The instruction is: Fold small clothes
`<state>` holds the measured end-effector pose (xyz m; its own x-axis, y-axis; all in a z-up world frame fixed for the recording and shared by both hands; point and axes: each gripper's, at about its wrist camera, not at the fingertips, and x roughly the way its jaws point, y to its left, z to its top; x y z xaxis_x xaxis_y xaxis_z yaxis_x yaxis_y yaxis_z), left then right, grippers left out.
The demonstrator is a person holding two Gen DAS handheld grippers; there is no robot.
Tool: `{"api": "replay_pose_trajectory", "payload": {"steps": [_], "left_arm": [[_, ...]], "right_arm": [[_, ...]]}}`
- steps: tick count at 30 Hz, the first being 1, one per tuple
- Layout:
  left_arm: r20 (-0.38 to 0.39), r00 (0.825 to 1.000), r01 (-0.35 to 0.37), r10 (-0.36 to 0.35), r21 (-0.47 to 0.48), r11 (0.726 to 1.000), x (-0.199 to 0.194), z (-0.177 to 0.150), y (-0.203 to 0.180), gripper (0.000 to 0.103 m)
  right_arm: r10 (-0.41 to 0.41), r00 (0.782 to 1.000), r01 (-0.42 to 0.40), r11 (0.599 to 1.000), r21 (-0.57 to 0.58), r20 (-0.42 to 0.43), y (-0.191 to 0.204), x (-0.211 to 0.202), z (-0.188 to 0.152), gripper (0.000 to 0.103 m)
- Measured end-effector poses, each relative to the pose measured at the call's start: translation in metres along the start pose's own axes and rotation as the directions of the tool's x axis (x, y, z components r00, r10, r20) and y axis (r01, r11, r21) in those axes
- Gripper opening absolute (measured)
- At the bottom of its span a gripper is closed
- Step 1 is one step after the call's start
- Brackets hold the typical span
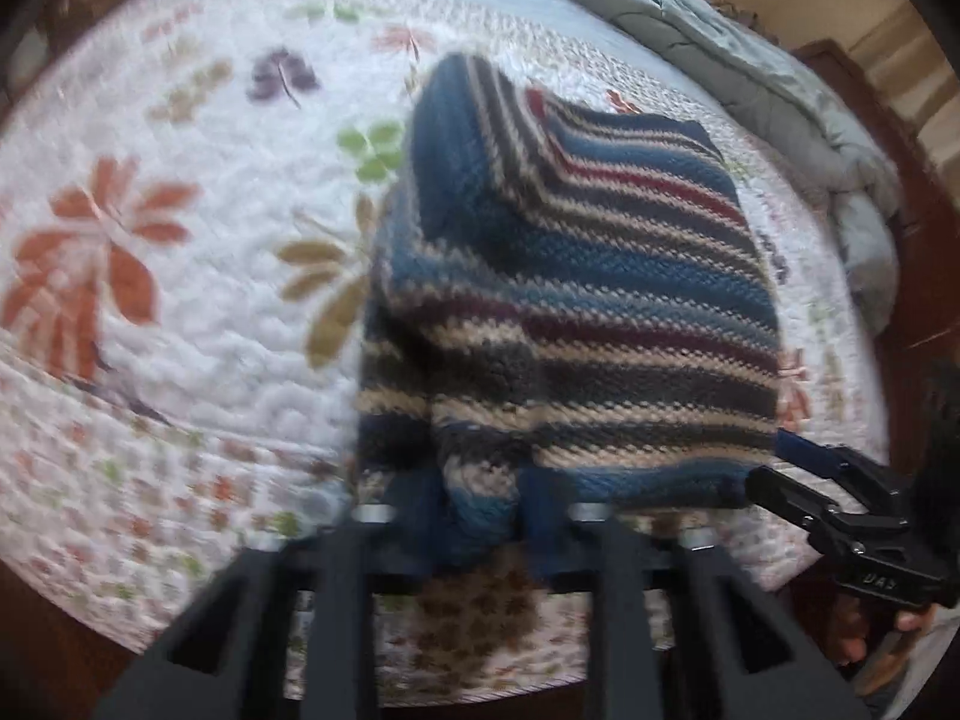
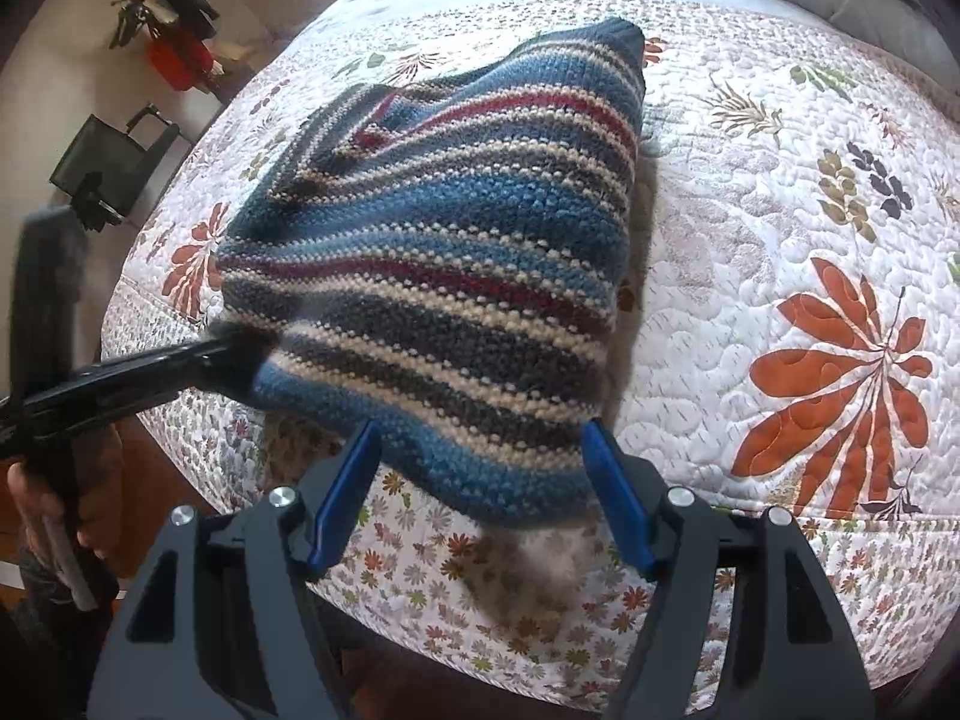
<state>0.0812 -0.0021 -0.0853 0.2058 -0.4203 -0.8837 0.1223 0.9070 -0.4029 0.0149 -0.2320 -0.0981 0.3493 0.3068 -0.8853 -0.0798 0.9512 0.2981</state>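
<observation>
A striped knit garment (image 1: 570, 300) in blue, grey, cream and red lies partly lifted on a floral quilt (image 1: 150, 240). In the left wrist view my left gripper (image 1: 480, 510) is shut on a bunched fold of its near hem. The right wrist view shows that same left gripper (image 2: 240, 348) clamped on the garment's (image 2: 456, 252) left edge. My right gripper (image 2: 480, 432) stands open, its blue pads (image 2: 342, 492) wide apart with the near hem between them. Seen from the left wrist, the right gripper (image 1: 780, 468) sits at the garment's right corner.
The quilt (image 2: 780, 180) covers a bed whose near edge drops to a wooden floor. A grey duvet (image 1: 750, 72) is heaped at the back right. Black stands and a red box (image 2: 180, 60) sit on the floor to the left. A hand (image 2: 36, 498) holds the left gripper's handle.
</observation>
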Motion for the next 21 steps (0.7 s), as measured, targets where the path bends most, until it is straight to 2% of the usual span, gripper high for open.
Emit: {"api": "replay_pose_trajectory", "payload": {"steps": [2, 5, 7, 10, 12, 15, 18, 20, 21], "left_arm": [[0.038, 0.999, 0.036, -0.034, -0.055, 0.998, -0.010, 0.001, 0.010, 0.013], [0.115, 0.993, 0.036, -0.031, -0.046, 0.998, -0.036, 0.003, 0.020, 0.012], [0.106, 0.994, 0.015, -0.012, -0.035, 0.999, -0.036, 0.004, 0.028, 0.012], [0.024, 0.999, -0.028, 0.029, -0.048, 0.998, -0.008, 0.000, 0.037, 0.012], [-0.002, 0.998, -0.062, 0.062, -0.033, 0.998, 0.013, -0.005, 0.039, 0.012], [0.015, 0.996, -0.085, 0.085, -0.012, 0.996, 0.016, -0.004, 0.035, 0.013], [0.003, 0.999, -0.043, 0.043, -0.031, 0.999, 0.001, 0.003, 0.037, 0.019], [0.028, 0.999, -0.040, 0.041, -0.049, 0.998, -0.020, 0.009, 0.041, 0.035], [0.043, 0.998, -0.039, 0.041, -0.044, 0.998, -0.026, 0.016, 0.038, 0.038]], "right_arm": [[-0.002, 1.000, 0.002, 1.000, -0.001, 0.003, -0.001, -0.001, 0.001, 0.070], [0.014, 1.000, -0.015, 1.000, 0.002, 0.012, -0.002, -0.004, 0.001, 0.071], [0.021, 1.000, -0.021, 1.000, 0.001, 0.005, -0.003, -0.001, 0.002, 0.071], [0.007, 1.000, -0.007, 1.000, 0.008, -0.017, -0.004, 0.012, 0.003, 0.071], [0.006, 0.999, -0.004, 0.999, 0.032, -0.041, -0.008, 0.023, 0.001, 0.071], [0.011, 0.997, -0.007, 0.999, 0.051, -0.072, -0.014, 0.032, -0.003, 0.071], [0.005, 0.998, -0.002, 0.999, 0.043, -0.063, -0.017, 0.024, -0.002, 0.071], [0.008, 0.999, -0.007, 0.999, 0.035, -0.034, -0.020, 0.008, 0.005, 0.071], [0.010, 1.000, -0.010, 1.000, 0.029, -0.017, -0.023, 0.000, 0.011, 0.071]]}}
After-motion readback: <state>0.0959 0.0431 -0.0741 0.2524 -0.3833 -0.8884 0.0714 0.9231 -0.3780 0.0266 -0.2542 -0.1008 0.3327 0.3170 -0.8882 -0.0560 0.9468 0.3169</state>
